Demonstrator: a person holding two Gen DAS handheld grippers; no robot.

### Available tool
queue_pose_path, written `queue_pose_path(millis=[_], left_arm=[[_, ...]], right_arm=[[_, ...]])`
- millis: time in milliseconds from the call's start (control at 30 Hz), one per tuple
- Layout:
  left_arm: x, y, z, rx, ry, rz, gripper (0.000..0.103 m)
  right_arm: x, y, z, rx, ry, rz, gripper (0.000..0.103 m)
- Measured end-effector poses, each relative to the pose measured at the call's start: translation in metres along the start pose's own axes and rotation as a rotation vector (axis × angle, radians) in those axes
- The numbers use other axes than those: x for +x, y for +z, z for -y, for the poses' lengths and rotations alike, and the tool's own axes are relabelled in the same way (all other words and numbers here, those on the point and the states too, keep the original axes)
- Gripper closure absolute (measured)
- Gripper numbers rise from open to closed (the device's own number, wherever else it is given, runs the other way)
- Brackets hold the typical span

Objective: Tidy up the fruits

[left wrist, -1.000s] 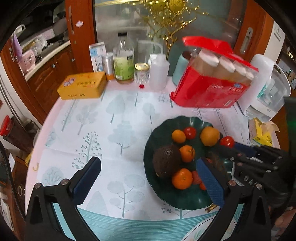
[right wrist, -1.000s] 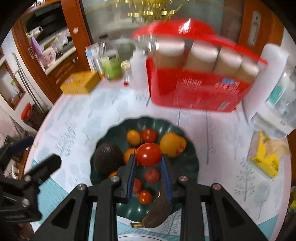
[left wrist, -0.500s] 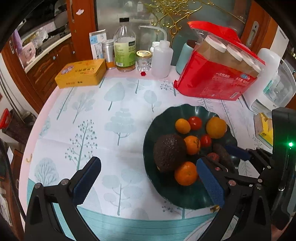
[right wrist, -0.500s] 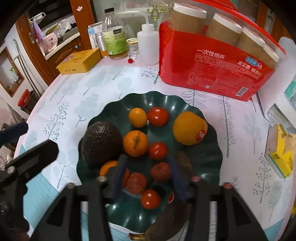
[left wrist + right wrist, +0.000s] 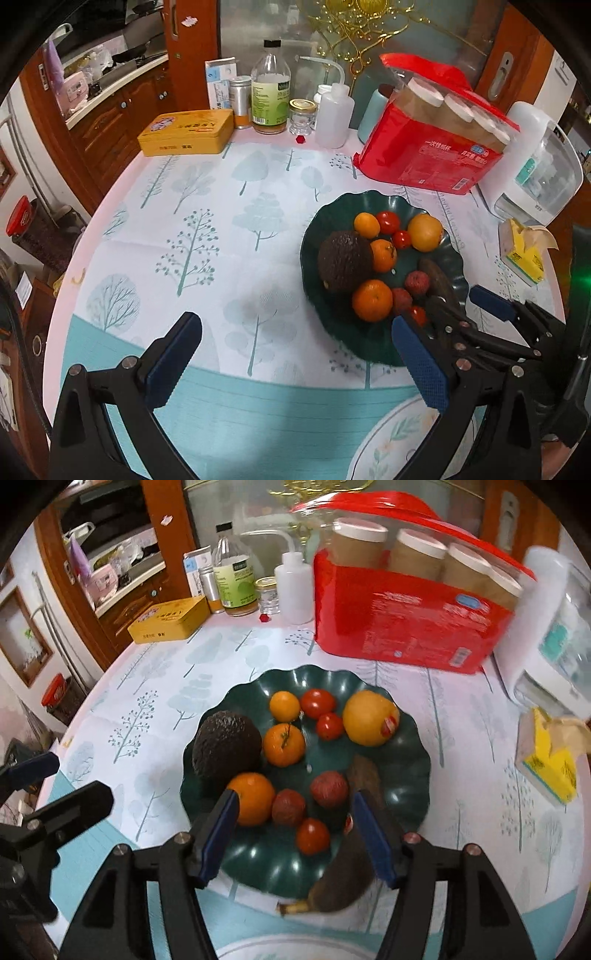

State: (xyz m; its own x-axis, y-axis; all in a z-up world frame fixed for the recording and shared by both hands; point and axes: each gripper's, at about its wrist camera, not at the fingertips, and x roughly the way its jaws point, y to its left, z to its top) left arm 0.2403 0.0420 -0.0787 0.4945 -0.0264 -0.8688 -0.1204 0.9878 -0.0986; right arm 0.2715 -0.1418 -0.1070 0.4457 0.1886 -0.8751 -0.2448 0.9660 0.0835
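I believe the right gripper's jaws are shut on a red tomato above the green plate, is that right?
Not quite: the right gripper is open, its jaws having just been opening, gripping nothing above the green plate. The tomato lies on the plate, as the right wrist view shows.

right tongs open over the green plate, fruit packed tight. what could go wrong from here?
1. The right tongs hang open over several crowded fruits: two lychees, a small tomato and an orange. Closing here could pinch two at once or knock one loose.
2. The overripe banana overhangs the green plate rim beside the right finger; a nudge could push it off.
3. The left tongs hover close by, so the two could collide.
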Motion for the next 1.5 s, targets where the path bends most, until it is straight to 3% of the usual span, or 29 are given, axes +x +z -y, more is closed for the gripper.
queue_pose_path(millis=[167,500,900,1100,1500], left_arm=[[-0.03,-0.019,-0.001,-0.001,-0.004,0.023,0.001],[-0.096,-0.087,0.006,0.003,-0.024,0.054,0.001],[-0.159,-0.149,0.017,0.031,-0.018,0.096,0.001],[-0.166,-0.168,0.022,0.047,-0.021,0.078,0.001],[-0.158,-0.177,0.027,0.053,0.014,0.057,0.001]], right_arm=[[-0.037,-0.022,0.004,0.018,-0.001,0.038,0.038],[-0.119,-0.084,0.001,0.045,0.022,0.095,0.038],[-0.178,-0.148,-0.003,0.078,-0.012,0.125,0.038],[-0.203,-0.164,-0.005,0.095,-0.035,0.167,0.038],[-0.21,-0.174,-0.009,0.122,-0.038,0.143,0.038]])
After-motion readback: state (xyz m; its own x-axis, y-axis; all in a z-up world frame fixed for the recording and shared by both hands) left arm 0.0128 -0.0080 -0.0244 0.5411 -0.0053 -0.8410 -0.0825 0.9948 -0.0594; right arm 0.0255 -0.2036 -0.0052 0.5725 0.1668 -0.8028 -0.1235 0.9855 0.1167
